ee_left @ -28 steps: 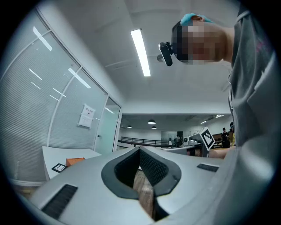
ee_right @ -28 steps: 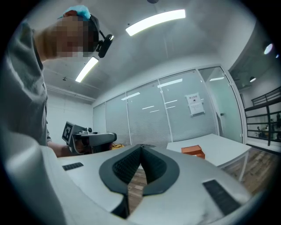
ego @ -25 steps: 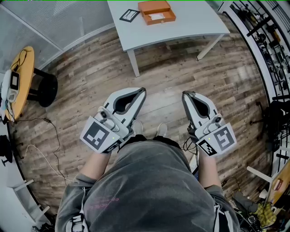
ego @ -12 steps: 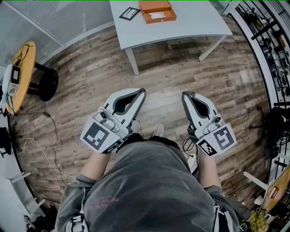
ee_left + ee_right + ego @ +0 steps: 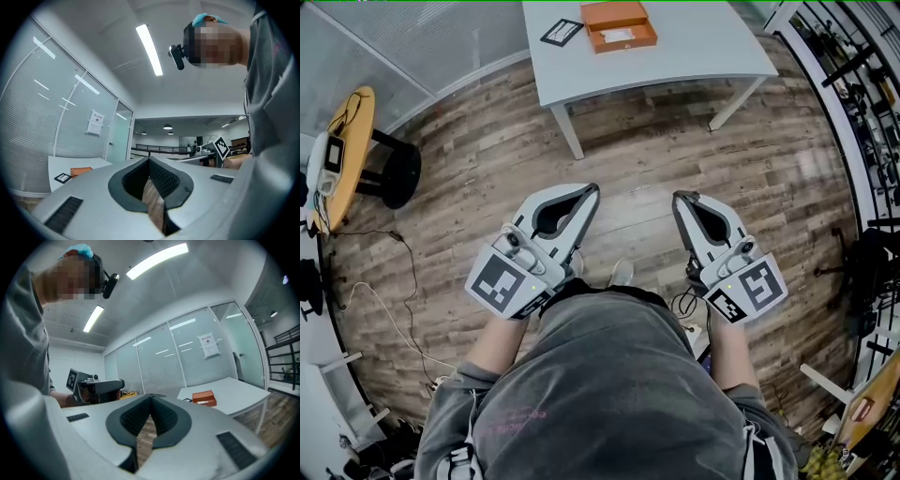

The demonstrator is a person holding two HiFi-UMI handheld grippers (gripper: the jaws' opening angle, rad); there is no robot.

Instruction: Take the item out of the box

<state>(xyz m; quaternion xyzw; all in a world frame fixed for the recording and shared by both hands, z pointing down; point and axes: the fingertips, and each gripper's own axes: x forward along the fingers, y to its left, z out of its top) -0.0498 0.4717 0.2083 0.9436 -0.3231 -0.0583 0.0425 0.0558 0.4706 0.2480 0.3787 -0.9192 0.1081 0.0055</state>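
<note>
An orange box (image 5: 618, 25) lies on the grey-white table (image 5: 694, 52) at the top of the head view, with something white inside it; it also shows small in the left gripper view (image 5: 81, 171) and the right gripper view (image 5: 204, 398). My left gripper (image 5: 593, 190) and right gripper (image 5: 679, 198) are held level in front of the person's body, well short of the table. Both are shut with their tips together and nothing between them. A black-framed marker card (image 5: 562, 33) lies left of the box.
Wooden floor (image 5: 656, 155) lies between me and the table. A round yellow side table (image 5: 342, 155) with devices and cables stands at the left. Racks and equipment (image 5: 862, 103) line the right side. Glass partition walls run behind the table.
The table and box have shifted slightly in the head view as the person moves toward them. Both grippers keep the same pose, still shut.
</note>
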